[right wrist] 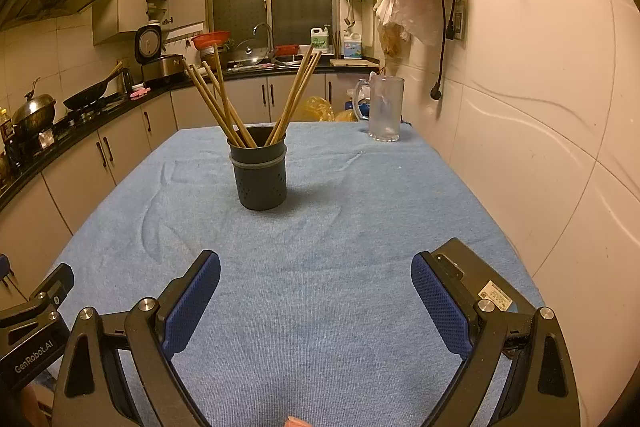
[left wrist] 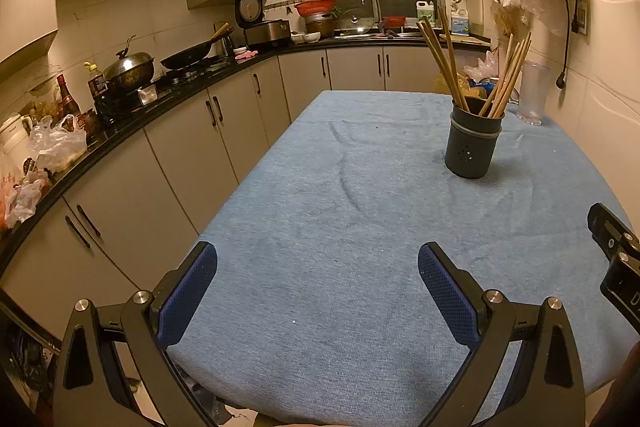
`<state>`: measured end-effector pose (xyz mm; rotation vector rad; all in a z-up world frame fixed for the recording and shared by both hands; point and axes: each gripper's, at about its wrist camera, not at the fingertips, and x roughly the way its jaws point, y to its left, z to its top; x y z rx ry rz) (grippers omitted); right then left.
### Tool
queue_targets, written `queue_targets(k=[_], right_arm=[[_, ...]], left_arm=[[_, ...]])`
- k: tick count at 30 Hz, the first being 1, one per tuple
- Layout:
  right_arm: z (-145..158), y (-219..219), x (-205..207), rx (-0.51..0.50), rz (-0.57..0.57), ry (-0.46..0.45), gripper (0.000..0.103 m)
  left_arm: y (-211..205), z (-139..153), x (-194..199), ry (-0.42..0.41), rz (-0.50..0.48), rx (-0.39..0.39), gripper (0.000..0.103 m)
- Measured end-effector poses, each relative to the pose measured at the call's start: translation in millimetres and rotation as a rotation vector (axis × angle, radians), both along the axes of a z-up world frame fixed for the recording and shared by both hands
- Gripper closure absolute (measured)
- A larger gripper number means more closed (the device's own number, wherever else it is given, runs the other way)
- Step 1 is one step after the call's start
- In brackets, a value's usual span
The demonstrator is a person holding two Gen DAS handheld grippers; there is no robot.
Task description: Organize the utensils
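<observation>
- The left gripper [left wrist: 318, 267] was released, its blue pads spread wide with nothing between them, hovering over the near edge of the desk [left wrist: 320, 195].
- The right gripper [right wrist: 316, 275] was likewise released and empty, beside the left one at the near end of the desk. A dark flat device [right wrist: 476, 279] lay on the blue cloth just behind its right finger.
- No loose utensil showed on the cloth between the grippers and the holder, so the sorting appeared complete or close to it. Any remaining step would likely be a check or tidy of the bundle.
- For such a step, judged from this layout: approach the holder from the near side, close on one stick well above the rim, and lift along the stick's own axis, so the holder is not tipped.
- The dark utensil holder [right wrist: 260, 171] stood upright near the middle of the desk, well apart from both grippers.
- The chopsticks [right wrist: 224, 103] stood inside the holder, lower ends down in the cup, long axes steep but not vertical. One group leaned up and to the left; the other group [right wrist: 298, 95] leaned up and to the right, forming a V.
- A frosted glass mug [right wrist: 385, 109] stood at the far right corner of the desk, apart from the holder.
- Beyond the far edge ran the kitchen cabinets and sink.
</observation>
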<state>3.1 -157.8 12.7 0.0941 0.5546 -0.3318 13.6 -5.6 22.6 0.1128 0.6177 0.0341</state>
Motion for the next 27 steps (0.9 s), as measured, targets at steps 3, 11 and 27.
queue_targets(k=[3,11,27], right_arm=[[-1.3,0.5,0.7,0.0,0.001,0.002,0.005],[-3.2,0.8,1.0,-0.001,0.002,0.006,0.005],[-6.2,0.5,3.9,0.0,0.004,0.016,0.005]], left_arm=[[-0.5,-0.5,0.0,0.004,0.001,-0.001,0.003],[1.2,-2.1,1.4,0.007,-0.005,-0.004,0.003],[0.6,-1.8,1.1,0.008,-0.004,-0.004,0.003]])
